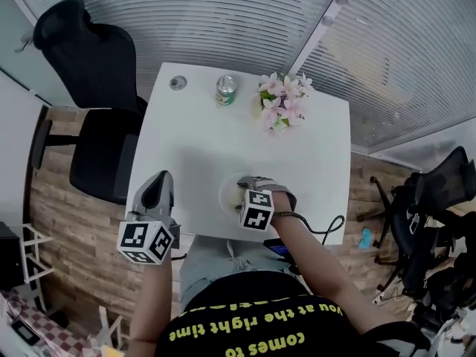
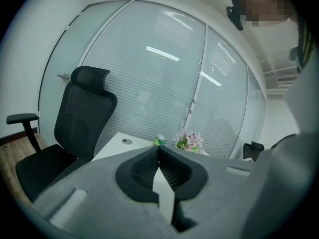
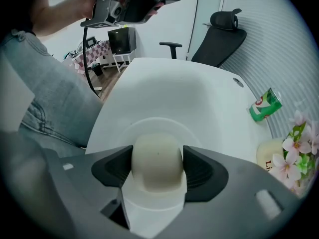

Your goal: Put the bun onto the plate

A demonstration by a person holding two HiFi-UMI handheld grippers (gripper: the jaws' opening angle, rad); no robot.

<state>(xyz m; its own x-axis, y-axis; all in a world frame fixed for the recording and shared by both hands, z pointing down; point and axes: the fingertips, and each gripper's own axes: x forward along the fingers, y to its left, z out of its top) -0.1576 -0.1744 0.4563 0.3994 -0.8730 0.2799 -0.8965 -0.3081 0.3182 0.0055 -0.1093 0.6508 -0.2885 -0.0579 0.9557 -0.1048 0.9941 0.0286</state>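
Note:
A pale, smooth bun sits between the dark pads of my right gripper, and both pads press its sides. It hangs just over a white plate near the front edge of the white table. In the head view the right gripper points steeply down over the plate. My left gripper is held off the table's front left corner, roughly level. In the left gripper view its jaws meet at the tips with nothing in them.
A green can and a pot of pink flowers stand at the table's far side, with a small round disc at the far left. A black office chair stands left of the table. A cable hangs at the front right.

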